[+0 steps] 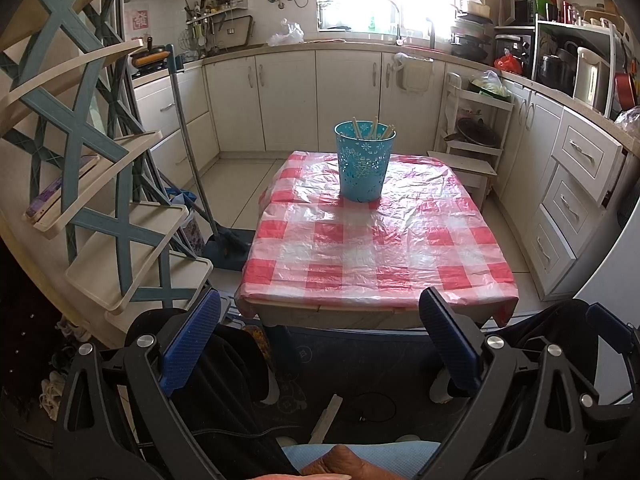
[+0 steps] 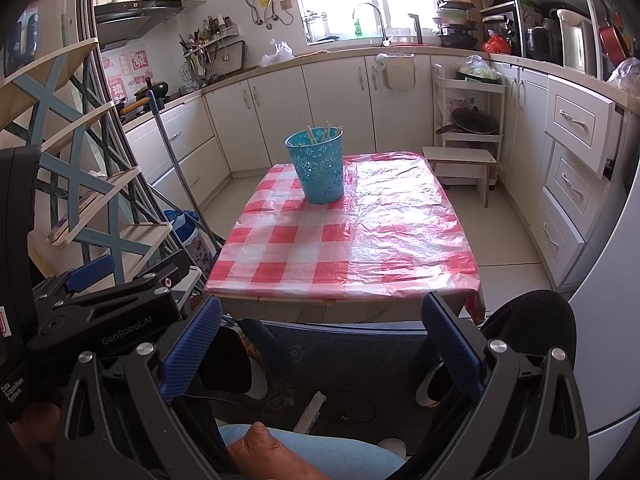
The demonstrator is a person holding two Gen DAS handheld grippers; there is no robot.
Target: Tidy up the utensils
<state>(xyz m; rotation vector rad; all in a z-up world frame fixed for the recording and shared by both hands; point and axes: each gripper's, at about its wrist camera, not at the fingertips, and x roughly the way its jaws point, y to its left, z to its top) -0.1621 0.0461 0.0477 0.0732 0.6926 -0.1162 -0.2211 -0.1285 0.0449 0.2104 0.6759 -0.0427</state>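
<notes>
Both grippers are held low and well back from the counter (image 1: 380,240), below its near edge, above the person's lap. The left gripper (image 1: 320,344) is spread wide with nothing between its blue pads; the right gripper (image 2: 320,344) is likewise fully parted and empty. In the right wrist view, the left gripper's body is seen just beside it on the left.

The blue cup (image 1: 364,160) stands upright toward the far end of the counter, on the red-and-white checked plastic cover (image 1: 400,248). Several chopsticks (image 1: 374,128) are seen standing inside it, their tips leaning against the rim. No other utensil can be made out on the cover, so the sorting is judged to be either finished or not yet begun; which of these cannot be told.

Should the cup be reached for, several risks are judged likely. The cup is tall, narrower at the base and probably light, so it could be tipped by a sideways push from a finger. The plastic cover is crinkled and glossy, so the cup could be dragged along with it, or the cover pulled off the near edge. The thin chopsticks could slip or pivot if pinched off-centre, and neighbours could be lifted out with them.
</notes>
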